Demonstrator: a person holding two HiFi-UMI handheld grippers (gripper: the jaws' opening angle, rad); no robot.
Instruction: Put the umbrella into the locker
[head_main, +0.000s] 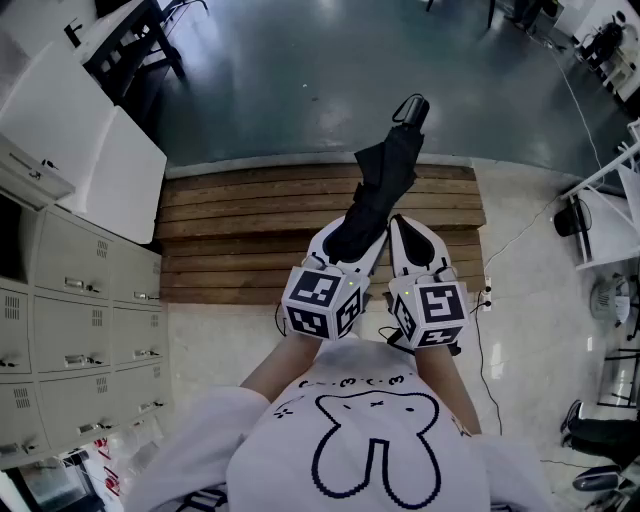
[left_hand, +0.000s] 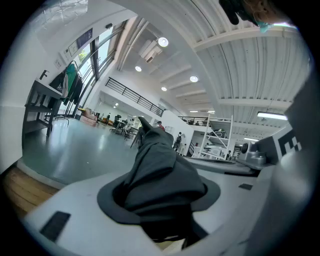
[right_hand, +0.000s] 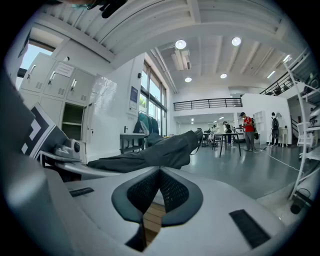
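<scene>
1. Grips the folded black umbrella (head_main: 385, 185) in the left gripper (head_main: 345, 240), jaws clamped on its dark fabric, above the near slats of the wooden platform (head_main: 240, 235).
2. Points the umbrella away across the platform, with its strap end (head_main: 412, 108) past the platform's far edge, over the grey floor (head_main: 300, 80).
3. Holds the right gripper (head_main: 415, 245) just beside the umbrella, also above the platform's near slats. Jaws together at the tips, nothing between them, only platform slats visible through the gap lower down.
4. Stands at the platform's near edge, both forearms reaching forward.
5. Has the grey lockers (head_main: 70, 300) off the platform's left end, well apart from the umbrella.
</scene>
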